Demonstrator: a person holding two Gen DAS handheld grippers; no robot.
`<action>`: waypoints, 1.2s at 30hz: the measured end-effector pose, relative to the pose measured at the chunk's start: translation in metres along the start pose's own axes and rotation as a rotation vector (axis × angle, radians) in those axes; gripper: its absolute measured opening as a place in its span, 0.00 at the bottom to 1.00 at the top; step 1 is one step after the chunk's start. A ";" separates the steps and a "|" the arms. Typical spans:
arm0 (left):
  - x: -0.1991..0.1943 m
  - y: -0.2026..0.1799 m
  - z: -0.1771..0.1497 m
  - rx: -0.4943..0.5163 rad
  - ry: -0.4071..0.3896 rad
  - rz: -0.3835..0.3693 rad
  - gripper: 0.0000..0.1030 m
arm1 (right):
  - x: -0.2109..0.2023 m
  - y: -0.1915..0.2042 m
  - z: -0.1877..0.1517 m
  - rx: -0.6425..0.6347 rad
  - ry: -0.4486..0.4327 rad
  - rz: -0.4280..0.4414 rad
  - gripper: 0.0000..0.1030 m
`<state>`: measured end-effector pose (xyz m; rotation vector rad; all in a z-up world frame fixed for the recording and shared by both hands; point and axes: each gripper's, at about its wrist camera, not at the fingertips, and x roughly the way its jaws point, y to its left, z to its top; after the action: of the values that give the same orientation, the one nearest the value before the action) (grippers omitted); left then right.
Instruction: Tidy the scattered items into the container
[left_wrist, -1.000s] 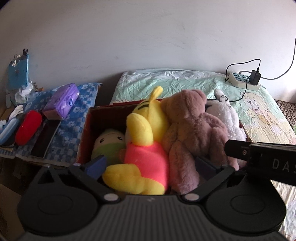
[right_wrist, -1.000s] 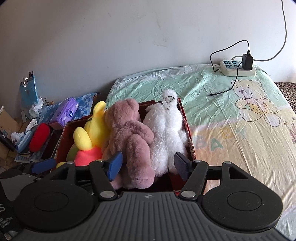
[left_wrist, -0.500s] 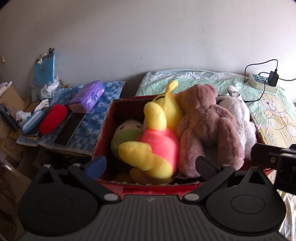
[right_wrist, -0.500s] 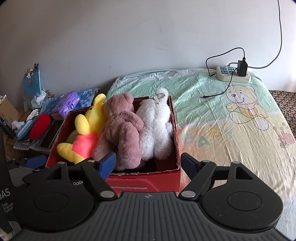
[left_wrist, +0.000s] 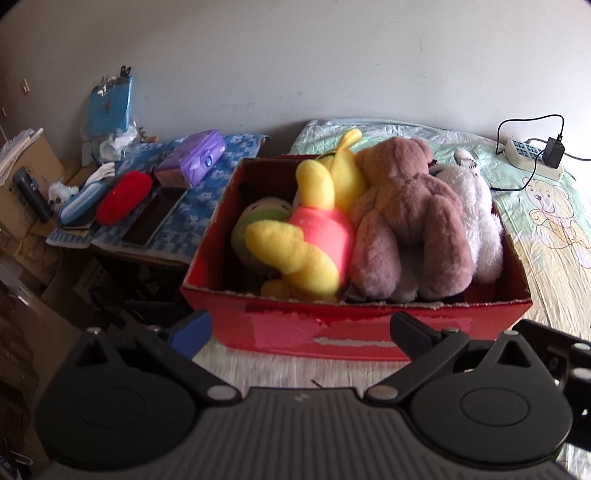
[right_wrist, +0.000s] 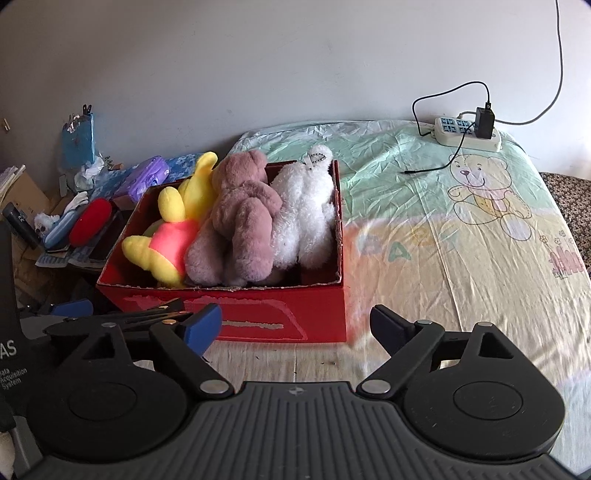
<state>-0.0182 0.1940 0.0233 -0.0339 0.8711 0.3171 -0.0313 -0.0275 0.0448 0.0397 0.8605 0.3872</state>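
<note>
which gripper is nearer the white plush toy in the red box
Right. The right gripper faces the box's white-toy end, the white plush toy just beyond its open, still-opening jaws. The left gripper sits further toward the yellow toy.

A white power strip with a black adapter plugged in lies on the bear-printed bed sheet. Left of the bed, a purple tissue pack, red case and blue case rest on a blue patterned cloth.
</note>
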 end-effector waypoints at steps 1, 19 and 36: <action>-0.001 -0.001 -0.002 0.000 0.003 0.000 0.99 | 0.000 -0.001 -0.003 -0.001 0.002 -0.006 0.87; -0.010 -0.055 -0.050 0.055 0.062 -0.055 0.99 | -0.001 -0.067 -0.037 0.116 0.076 -0.105 0.87; -0.016 -0.109 -0.064 0.160 0.040 -0.102 0.99 | -0.010 -0.092 -0.049 0.177 0.071 -0.152 0.87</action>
<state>-0.0446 0.0763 -0.0162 0.0636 0.9285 0.1511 -0.0444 -0.1225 0.0026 0.1242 0.9603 0.1701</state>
